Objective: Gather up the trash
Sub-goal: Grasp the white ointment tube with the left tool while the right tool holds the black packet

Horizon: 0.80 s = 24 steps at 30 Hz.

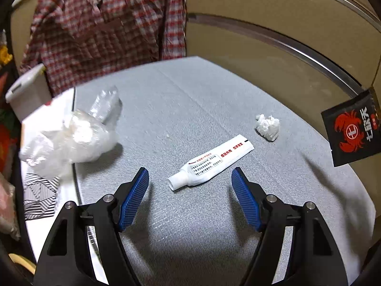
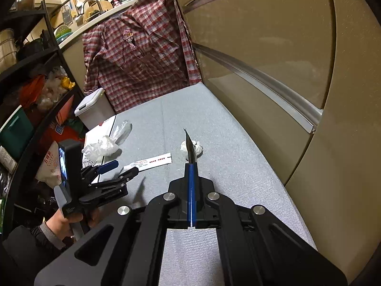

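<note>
Our left gripper [image 1: 190, 176] is spread wide around the white tube [image 1: 209, 164] on the table [image 1: 190, 226] — our right gripper [image 2: 191, 166] pinches a black packet [image 2: 190, 146].

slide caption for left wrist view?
Open left hand-held gripper poised over white tube; crumpled tissue beyond.
</note>
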Each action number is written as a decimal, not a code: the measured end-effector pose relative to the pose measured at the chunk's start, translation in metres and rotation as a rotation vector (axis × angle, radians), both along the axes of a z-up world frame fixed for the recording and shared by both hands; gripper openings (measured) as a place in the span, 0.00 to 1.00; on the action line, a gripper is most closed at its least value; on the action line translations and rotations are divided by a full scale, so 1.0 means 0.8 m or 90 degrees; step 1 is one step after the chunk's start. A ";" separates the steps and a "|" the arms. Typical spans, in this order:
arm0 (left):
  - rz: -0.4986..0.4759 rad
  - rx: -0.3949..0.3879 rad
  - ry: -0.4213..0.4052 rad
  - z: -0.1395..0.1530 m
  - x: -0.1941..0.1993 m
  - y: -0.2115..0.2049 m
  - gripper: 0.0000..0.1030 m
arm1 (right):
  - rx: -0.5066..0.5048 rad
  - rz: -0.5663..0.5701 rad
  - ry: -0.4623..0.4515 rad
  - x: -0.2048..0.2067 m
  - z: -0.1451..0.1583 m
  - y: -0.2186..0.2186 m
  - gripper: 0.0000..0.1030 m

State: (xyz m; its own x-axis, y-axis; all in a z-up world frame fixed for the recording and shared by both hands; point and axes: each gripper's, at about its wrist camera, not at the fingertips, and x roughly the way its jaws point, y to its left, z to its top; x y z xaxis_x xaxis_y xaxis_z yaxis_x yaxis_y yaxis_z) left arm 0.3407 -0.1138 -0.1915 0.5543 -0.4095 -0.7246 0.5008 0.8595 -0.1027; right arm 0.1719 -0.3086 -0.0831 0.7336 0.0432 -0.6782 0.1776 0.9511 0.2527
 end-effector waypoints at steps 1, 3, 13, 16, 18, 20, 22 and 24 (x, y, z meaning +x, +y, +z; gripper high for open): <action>0.002 0.000 0.009 -0.002 0.003 0.000 0.68 | -0.001 0.001 0.001 0.001 -0.001 0.000 0.00; 0.008 0.002 0.033 -0.008 0.008 -0.001 0.66 | -0.003 0.001 0.002 0.001 -0.001 -0.001 0.00; -0.039 0.012 0.030 -0.009 -0.022 -0.011 0.00 | -0.006 0.000 -0.006 -0.002 0.006 -0.005 0.00; -0.052 0.016 0.024 -0.005 -0.037 -0.007 0.00 | -0.002 0.003 -0.011 -0.003 0.010 -0.003 0.00; -0.055 0.023 0.019 -0.001 -0.044 -0.005 0.00 | 0.002 0.004 -0.013 -0.005 0.011 -0.002 0.00; -0.060 0.025 0.007 0.005 -0.048 -0.002 0.00 | 0.010 0.004 -0.015 -0.006 0.012 -0.002 0.00; -0.069 0.021 0.007 0.010 -0.048 0.001 0.05 | 0.013 0.004 -0.014 -0.007 0.012 -0.001 0.00; -0.074 0.023 0.007 0.014 -0.044 0.000 0.34 | 0.011 0.005 -0.013 -0.007 0.011 0.000 0.00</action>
State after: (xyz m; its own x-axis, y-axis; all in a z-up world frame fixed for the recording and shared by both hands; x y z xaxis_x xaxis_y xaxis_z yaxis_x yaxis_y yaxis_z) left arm 0.3057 -0.1139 -0.1801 0.4964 -0.4442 -0.7459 0.5968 0.7986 -0.0784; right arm 0.1666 -0.3085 -0.0741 0.7471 0.0599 -0.6620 0.1653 0.9479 0.2724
